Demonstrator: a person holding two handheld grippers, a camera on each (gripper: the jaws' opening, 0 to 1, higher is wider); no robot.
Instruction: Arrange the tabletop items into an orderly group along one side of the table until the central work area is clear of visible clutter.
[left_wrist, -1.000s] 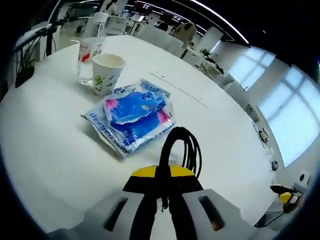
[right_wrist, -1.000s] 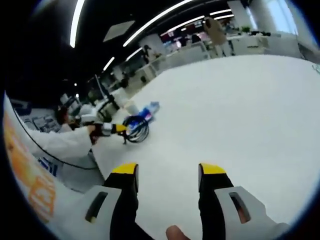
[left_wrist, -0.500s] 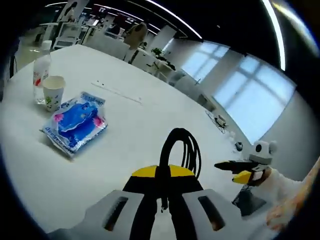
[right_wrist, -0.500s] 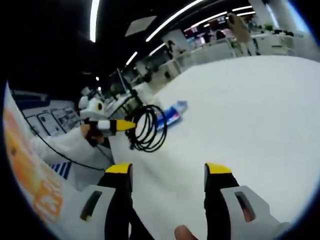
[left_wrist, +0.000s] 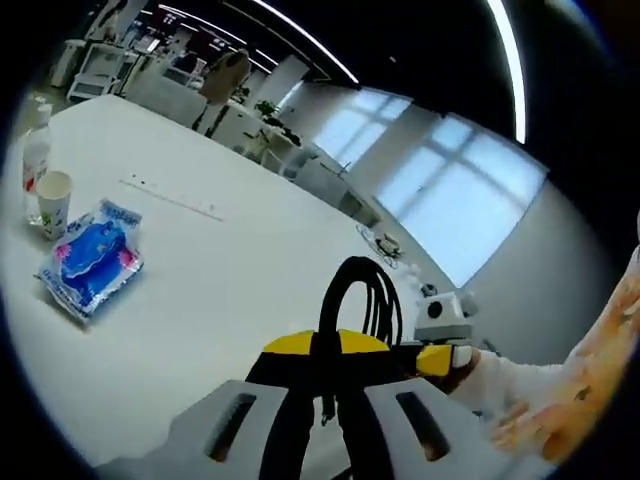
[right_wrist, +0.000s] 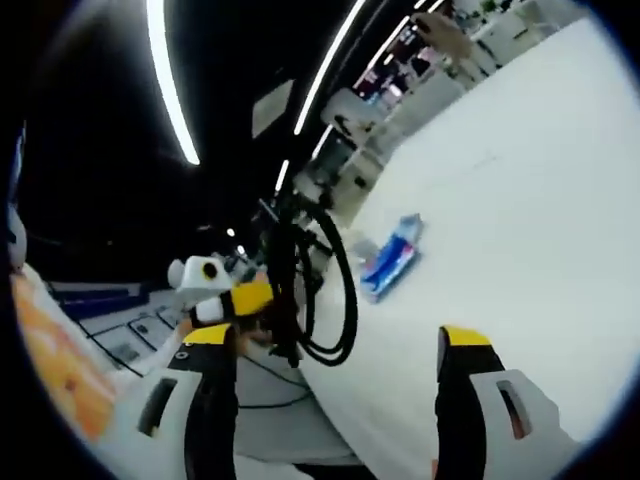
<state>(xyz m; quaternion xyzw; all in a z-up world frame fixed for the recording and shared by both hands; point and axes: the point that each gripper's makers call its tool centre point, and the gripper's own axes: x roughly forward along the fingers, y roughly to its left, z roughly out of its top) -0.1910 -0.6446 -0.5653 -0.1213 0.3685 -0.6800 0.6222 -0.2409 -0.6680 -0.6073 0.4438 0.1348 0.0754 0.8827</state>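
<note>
My left gripper (left_wrist: 325, 352) is shut on a coiled black cable (left_wrist: 358, 298), held up above the white table (left_wrist: 220, 270). A blue packet (left_wrist: 90, 265) lies far left on the table, beside a paper cup (left_wrist: 53, 200) and a clear bottle (left_wrist: 35, 160). My right gripper (left_wrist: 445, 345) comes in from the right, close to the cable. In the right gripper view, my right gripper (right_wrist: 335, 345) is open. The cable coil (right_wrist: 322, 290) hangs just ahead of it near its left jaw, held by the left gripper (right_wrist: 235, 300). The blue packet (right_wrist: 393, 258) lies beyond.
A long thin strip (left_wrist: 170, 195) lies on the table behind the packet. A person's hand and sleeve (left_wrist: 540, 415) show at the right. Office desks and chairs (left_wrist: 300, 165) stand past the table's far edge, below large windows (left_wrist: 440, 170).
My left gripper has swung right with the cable, away from the packet, cup and bottle. The cable now hangs much closer to my open right gripper.
</note>
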